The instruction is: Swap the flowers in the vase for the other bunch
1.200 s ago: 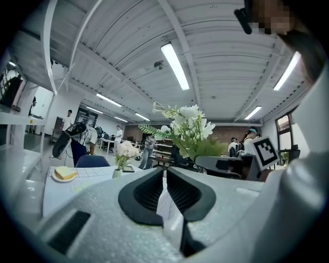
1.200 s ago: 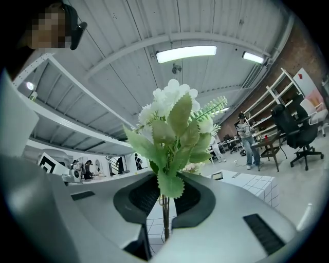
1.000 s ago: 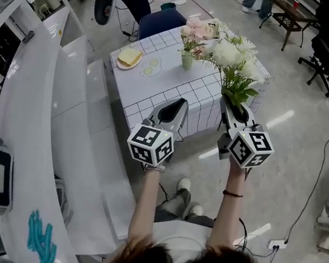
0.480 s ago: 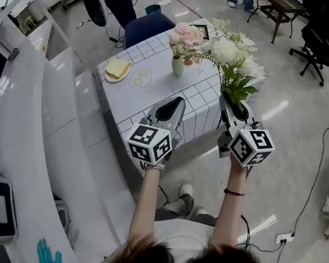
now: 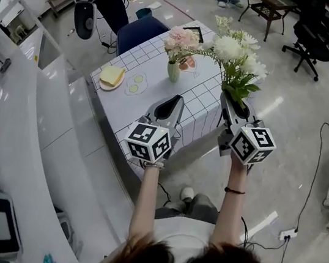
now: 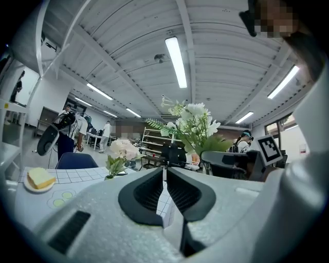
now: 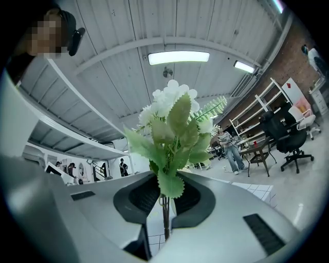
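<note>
Counter (image 5: 40, 133), white and curved, runs down the left side of the head view. Table (image 5: 148, 97) with a grid-patterned cloth lies ahead of a person's two outstretched arms, with a blue chair (image 5: 140, 30) at its far side. Compared with a second ago, the table sits lower and further left in the view. The two grippers keep the same places in the view.

Left gripper (image 5: 177, 99) points level over the near part of the table. Its jaws are pressed together with nothing between them.

Right gripper (image 5: 225, 98) points roughly level at the table's right edge. Its jaws are narrowed on the green stem (image 7: 165, 215) of the white bunch (image 5: 234, 53), which stands upright above it, as it did before.

Plate (image 5: 111, 76) with a yellow slice on it rests near the table's left edge.

Vase (image 5: 173, 71), small and pale green, stands upright on the far half of the table, ahead of both grippers. Pink flowers (image 5: 183, 38) stand in it, to the left of the white bunch.
</note>
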Demonstrator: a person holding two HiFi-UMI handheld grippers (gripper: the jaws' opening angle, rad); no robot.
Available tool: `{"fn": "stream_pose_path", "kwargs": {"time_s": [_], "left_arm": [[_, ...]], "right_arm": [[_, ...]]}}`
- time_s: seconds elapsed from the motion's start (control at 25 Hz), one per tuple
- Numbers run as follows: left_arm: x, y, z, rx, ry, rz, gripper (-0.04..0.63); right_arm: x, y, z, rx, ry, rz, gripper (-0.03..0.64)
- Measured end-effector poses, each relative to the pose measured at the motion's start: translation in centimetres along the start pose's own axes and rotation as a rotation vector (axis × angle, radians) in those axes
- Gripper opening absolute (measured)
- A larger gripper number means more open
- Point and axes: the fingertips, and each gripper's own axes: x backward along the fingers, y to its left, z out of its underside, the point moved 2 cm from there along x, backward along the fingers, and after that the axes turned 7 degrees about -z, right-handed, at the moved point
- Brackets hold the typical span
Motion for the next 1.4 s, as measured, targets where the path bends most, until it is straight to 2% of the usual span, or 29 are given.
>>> {"fn": "stream_pose_path", "kwargs": {"time_s": [0.52,0.88,1.4], "left_arm": [[-0.8,0.9,-0.7,0.013,-0.023,0.022,0.032],[-3.7,2.1,-1.3,0.003,-0.031,0.013,0.032],[-8.5,5.6,-1.8,0.017,-0.024,-0.083,0.032]], "right_arm": [[-1.2,-0.6,-0.8,-0.009,-0.024,0.0,0.054],[-4.2,-3.3,-1.4,-0.028,-0.029,-0.027,0.055],[-9.8,-8.5,-1.5,-0.063,-0.006,-0.072,0.055]]}}
